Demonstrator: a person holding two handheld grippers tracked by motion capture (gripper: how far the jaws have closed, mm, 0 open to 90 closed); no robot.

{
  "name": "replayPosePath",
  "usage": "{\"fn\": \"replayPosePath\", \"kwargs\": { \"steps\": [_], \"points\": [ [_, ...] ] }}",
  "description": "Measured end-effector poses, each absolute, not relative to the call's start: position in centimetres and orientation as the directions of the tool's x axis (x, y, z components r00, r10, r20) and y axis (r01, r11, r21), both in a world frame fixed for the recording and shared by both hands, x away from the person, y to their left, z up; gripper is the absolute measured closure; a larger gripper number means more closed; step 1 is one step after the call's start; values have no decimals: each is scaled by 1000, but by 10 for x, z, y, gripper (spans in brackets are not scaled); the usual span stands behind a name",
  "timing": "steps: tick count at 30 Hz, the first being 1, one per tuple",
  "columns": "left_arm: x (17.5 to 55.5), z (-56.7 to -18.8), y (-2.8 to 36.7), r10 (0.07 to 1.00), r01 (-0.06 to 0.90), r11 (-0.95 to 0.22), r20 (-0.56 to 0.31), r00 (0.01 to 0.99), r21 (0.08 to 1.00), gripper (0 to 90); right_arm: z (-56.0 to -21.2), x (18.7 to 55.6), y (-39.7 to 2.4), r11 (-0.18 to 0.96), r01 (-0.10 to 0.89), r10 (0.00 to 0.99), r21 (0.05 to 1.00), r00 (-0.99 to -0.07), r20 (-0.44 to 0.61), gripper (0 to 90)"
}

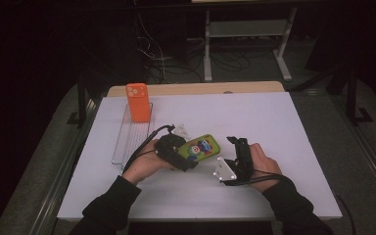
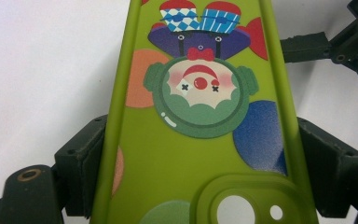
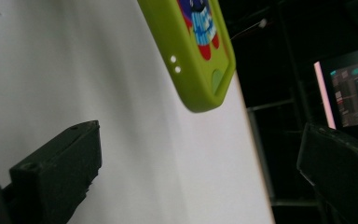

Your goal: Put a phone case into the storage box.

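Note:
A lime-green phone case point(image 1: 203, 147) printed with a cartoon clown lies near the middle of the white table point(image 1: 274, 122). My left gripper point(image 1: 185, 155) comes in from its left end and is shut on it. In the left gripper view the two black pads press the long edges of the case point(image 2: 196, 140), near its camera cut-out. My right gripper point(image 1: 238, 142) rests to the right of the case, jaws open and nothing between them. In the right gripper view point(image 3: 203, 140) a corner of the case point(image 3: 200, 51) shows ahead, clear of the jaws.
An orange phone case point(image 1: 138, 102) stands upright at the far end of a wire rack point(image 1: 127, 142) on the table's left. Small white pieces point(image 1: 181, 131) lie just behind the left gripper. A lit screen point(image 3: 349, 93) stands beyond the table edge.

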State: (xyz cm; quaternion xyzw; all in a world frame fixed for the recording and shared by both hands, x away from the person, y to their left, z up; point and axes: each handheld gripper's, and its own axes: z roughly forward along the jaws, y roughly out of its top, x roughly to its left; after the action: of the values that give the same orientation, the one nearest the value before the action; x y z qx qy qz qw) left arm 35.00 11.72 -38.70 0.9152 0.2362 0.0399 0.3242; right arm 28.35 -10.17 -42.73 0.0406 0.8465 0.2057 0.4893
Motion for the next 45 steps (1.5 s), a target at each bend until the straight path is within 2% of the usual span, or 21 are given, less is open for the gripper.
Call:
{"fn": "replayPosePath", "kwargs": {
  "steps": [8, 9, 20, 25, 33, 45],
  "points": [
    [348, -387, 114, 456, 406, -674, -85, 886, 617, 152, -427, 280, -95, 926, -188, 209, 329, -469, -858, 2],
    [349, -386, 115, 437, 384, -699, -65, 897, 604, 152, -427, 279, -94, 927, -191, 205, 323, -464, -862, 11],
    [345, -385, 110, 419, 372, -704, -69, 905, 605, 152, -428, 270, -83, 933, -231, 172, 275, -387, -906, 135],
    [344, -385, 108, 418, 371, -702, -70, 906, 608, 152, -428, 268, -80, 939, -275, 108, 207, -336, -936, 236],
    [342, -386, 105, 429, 385, -681, -87, 899, 622, 152, -431, 264, -75, 940, -301, 62, 161, -314, -947, 460],
    [342, -385, 105, 420, 382, -678, -97, 903, 627, 152, -434, 263, -74, 940, -317, 19, 126, -322, -947, 674]
  ]
}}
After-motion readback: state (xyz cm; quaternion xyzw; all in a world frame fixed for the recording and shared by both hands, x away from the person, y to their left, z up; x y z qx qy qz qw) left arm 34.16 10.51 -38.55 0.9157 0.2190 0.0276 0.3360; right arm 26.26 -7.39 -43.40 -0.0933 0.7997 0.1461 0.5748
